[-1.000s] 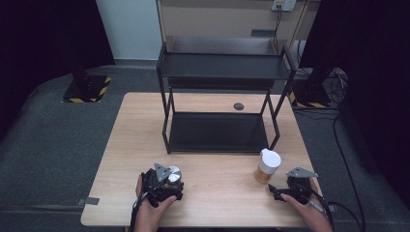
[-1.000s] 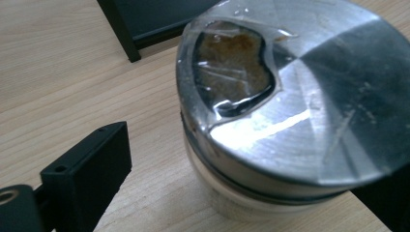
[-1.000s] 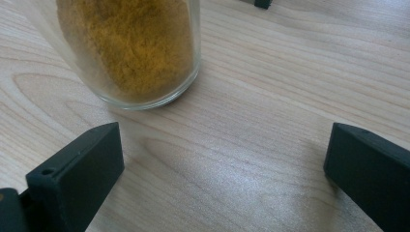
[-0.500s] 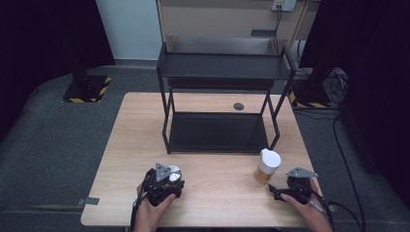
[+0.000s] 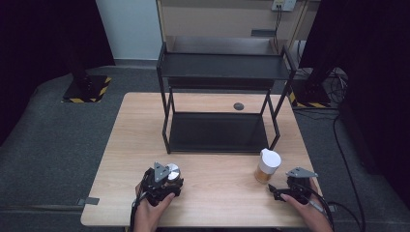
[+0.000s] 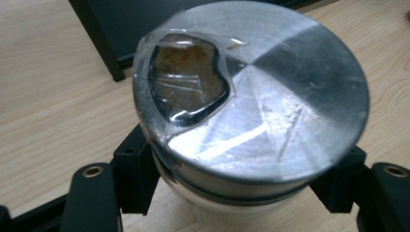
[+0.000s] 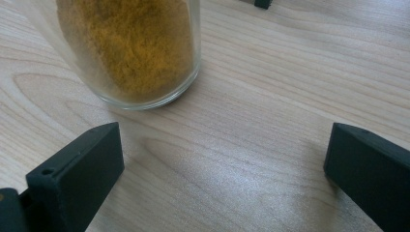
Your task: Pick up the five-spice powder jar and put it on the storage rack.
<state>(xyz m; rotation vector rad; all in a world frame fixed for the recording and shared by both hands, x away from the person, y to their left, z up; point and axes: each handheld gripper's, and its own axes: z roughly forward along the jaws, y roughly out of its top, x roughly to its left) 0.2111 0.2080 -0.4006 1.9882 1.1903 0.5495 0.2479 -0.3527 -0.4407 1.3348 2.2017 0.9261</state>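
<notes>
Near the table's (image 5: 130,145) front edge, the metal-lidded jar (image 6: 251,96) is clamped by the left gripper (image 5: 162,181); beside the spice jar (image 5: 267,166), the right gripper's (image 5: 285,191) jaws are spread apart.

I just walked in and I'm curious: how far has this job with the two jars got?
Barely begun. The left gripper has just closed its jaws on the metal-lidded jar, which sits on the table. The right gripper waits open beside the spice jar, not gripping it. Both tiers of the black shelf hold no jars, so nothing is placed yet.
</notes>
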